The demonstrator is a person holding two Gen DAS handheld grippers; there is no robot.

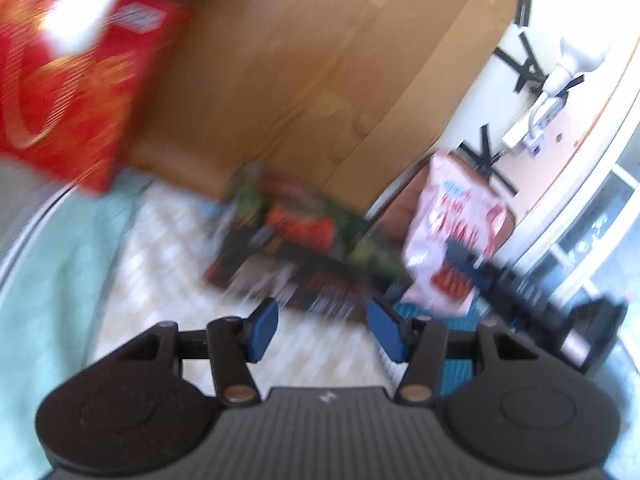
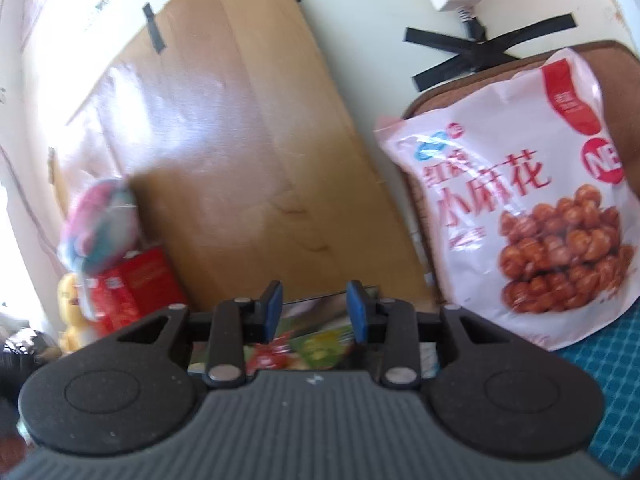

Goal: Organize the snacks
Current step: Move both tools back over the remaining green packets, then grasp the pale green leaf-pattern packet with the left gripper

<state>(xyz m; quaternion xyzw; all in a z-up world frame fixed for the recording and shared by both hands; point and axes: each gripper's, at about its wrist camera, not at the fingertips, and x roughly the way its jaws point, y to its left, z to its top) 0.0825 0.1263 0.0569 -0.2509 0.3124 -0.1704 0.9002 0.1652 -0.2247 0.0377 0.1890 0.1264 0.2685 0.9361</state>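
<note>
**Desk:** Left wrist view first. What do the fingers show?

**Photographer:** The left gripper (image 1: 322,330) has its blue fingers (image 1: 262,330) parted with nothing between them; the pads touch no package. Beyond them, blurred, a dark green and orange snack pack (image 1: 296,236) lies flat on a pale checked surface (image 1: 168,264), which may be a worktop or a bed; I cannot tell which. A pink-white snack bag (image 1: 452,236) stands to its right, and a red snack box (image 1: 68,92) fills the upper left, close to the lens.

**Desk:** And the other hand?

**Photographer:** The right gripper (image 2: 315,312) is also apart and empty, fingers (image 2: 357,312) framing only a strip of the colourful flat pack (image 2: 316,346) that lies below them. The pink-white bag (image 2: 516,216), printed with fried twists, leans upright against a brown cushion (image 2: 592,56) at right. A cardboard sheet (image 2: 240,152) is taped to the wall behind, and the red box (image 2: 136,284) stands at its left foot, beside a yellow toy (image 2: 70,312).

**Desk:** How should the step be done well?

**Photographer:** My judgement: both hands are between grasps. Steady the left hand until the blur clears, pick one package, and close on a firm edge or seam rather than the puffed middle. The leaning bag could tip if nudged, so approach it squarely.
</note>
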